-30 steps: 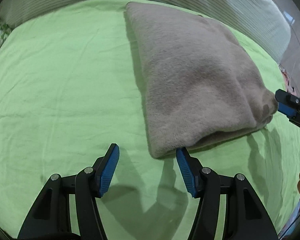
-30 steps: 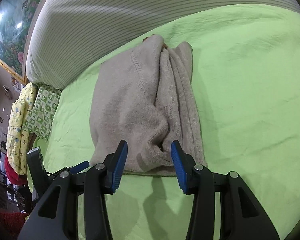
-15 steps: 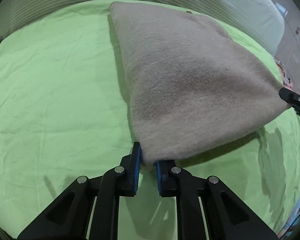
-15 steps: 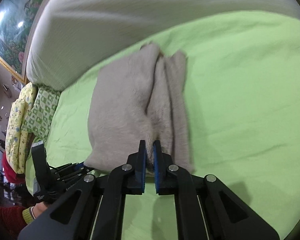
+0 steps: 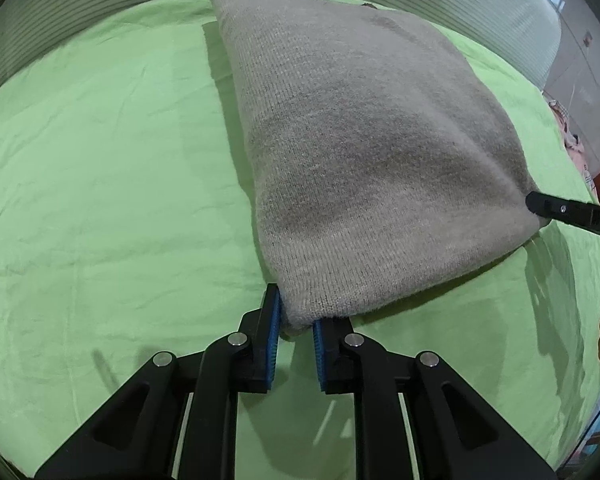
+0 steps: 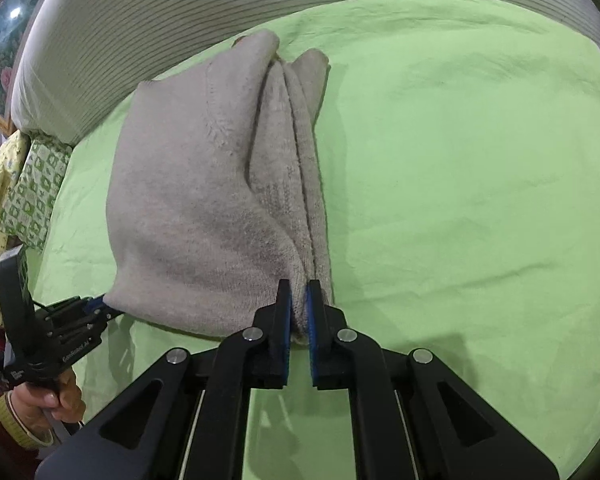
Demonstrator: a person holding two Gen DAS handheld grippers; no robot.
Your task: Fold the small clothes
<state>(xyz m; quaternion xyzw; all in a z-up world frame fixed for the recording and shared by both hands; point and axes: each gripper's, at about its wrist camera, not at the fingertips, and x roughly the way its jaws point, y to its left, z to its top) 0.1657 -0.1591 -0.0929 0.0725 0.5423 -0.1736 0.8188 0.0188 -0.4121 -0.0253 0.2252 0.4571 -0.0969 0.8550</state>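
Observation:
A folded beige knit sweater (image 5: 360, 152) lies on a light green bedsheet (image 5: 100, 200), its near edge lifted off the sheet. My left gripper (image 5: 296, 312) is shut on the sweater's near left corner. My right gripper (image 6: 298, 300) is shut on the near right corner, where several folded layers (image 6: 296, 168) bunch together. The right gripper also shows at the right edge of the left wrist view (image 5: 556, 210). The left gripper shows at the lower left of the right wrist view (image 6: 80, 312). The far edge of the sweater rests on the sheet.
A grey striped pillow or bolster (image 6: 180, 20) runs along the far side of the bed. A yellow and green patterned cloth (image 6: 16, 192) lies at the left edge. The green sheet (image 6: 460, 160) spreads to the right of the sweater.
Both grippers went from open to shut on the sweater's near corners. The near edge has since risen off the sheet and the cloth is stretched between them.

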